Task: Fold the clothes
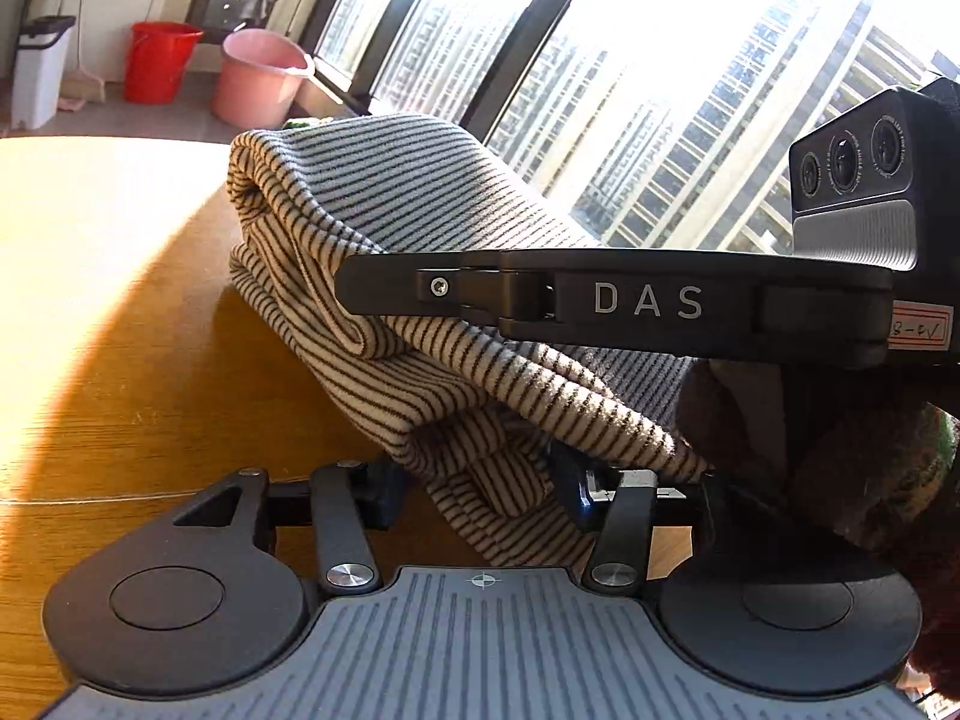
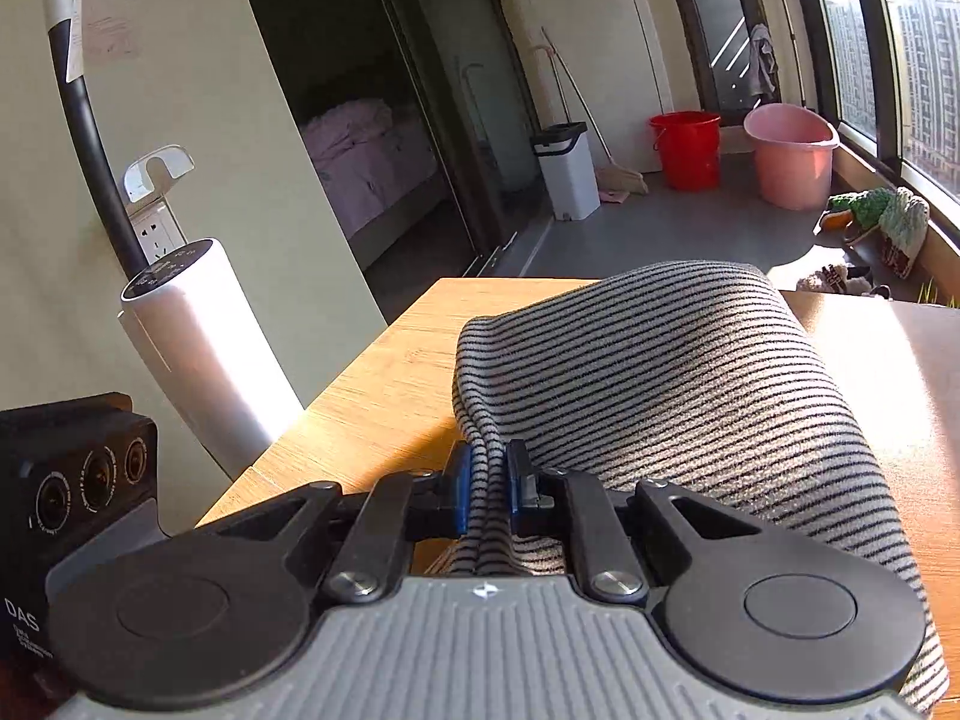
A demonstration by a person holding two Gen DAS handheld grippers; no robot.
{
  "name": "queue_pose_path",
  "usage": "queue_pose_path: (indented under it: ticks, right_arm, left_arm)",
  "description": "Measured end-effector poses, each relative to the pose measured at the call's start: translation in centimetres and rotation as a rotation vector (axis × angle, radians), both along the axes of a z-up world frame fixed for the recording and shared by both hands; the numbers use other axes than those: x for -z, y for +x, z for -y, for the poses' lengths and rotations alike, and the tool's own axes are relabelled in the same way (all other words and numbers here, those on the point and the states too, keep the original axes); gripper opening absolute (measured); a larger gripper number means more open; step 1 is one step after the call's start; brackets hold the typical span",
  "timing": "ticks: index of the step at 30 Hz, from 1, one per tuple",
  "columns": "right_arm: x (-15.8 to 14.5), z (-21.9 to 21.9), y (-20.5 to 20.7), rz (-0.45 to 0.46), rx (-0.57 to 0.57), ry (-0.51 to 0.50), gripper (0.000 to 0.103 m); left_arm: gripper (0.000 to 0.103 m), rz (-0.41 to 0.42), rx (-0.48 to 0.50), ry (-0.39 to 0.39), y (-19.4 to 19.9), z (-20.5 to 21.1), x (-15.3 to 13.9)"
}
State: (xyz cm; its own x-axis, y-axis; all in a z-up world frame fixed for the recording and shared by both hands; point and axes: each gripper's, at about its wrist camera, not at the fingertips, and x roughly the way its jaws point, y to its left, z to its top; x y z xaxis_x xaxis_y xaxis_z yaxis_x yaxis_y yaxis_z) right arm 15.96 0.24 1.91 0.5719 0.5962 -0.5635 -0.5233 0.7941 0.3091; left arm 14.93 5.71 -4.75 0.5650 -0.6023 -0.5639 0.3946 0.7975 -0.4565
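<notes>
A striped knit garment [image 1: 384, 198] lies bunched in a raised mound on the wooden table [image 1: 120, 300]. My left gripper [image 1: 480, 492] has its jaws half apart, and a thick hanging fold of the garment fills the gap between them. My right gripper [image 1: 354, 291] crosses this view from the right, its finger lying against the mound. In the right wrist view the right gripper [image 2: 487, 489] is shut, its blue pads [image 2: 459, 489] pinching a narrow fold of the garment [image 2: 660, 360] just above the table [image 2: 384, 372]. A brown fuzzy sleeve [image 1: 840, 450] shows at the right.
A white cylinder appliance [image 2: 204, 348] stands beside the table's left edge. On the floor beyond are a white bin [image 2: 567, 171], a red bucket [image 2: 687, 147] and a pink bucket [image 2: 789, 153]. Windows [image 1: 660, 90] run along the far side.
</notes>
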Motion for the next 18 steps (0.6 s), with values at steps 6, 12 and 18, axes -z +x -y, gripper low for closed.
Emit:
queue_pose_path:
  ticks: [6, 12, 18]
  right_arm:
    - [0.4, -1.6, -2.4, 0.144, -0.047, -0.14, 0.012]
    - [1.5, -4.7, -4.8, 0.313, -0.074, -0.291, 0.019]
    - [0.9, -3.9, -6.3, 0.347, -0.104, -0.262, 0.031]
  left_arm:
    - [0.059, 0.03, -0.117, 0.002, -1.4, -5.4, -1.9]
    - [0.06, 0.067, -0.197, -0.167, 0.9, -7.2, -6.3]
    - [0.052, -0.028, -0.135, -0.19, 6.4, -2.1, -5.5]
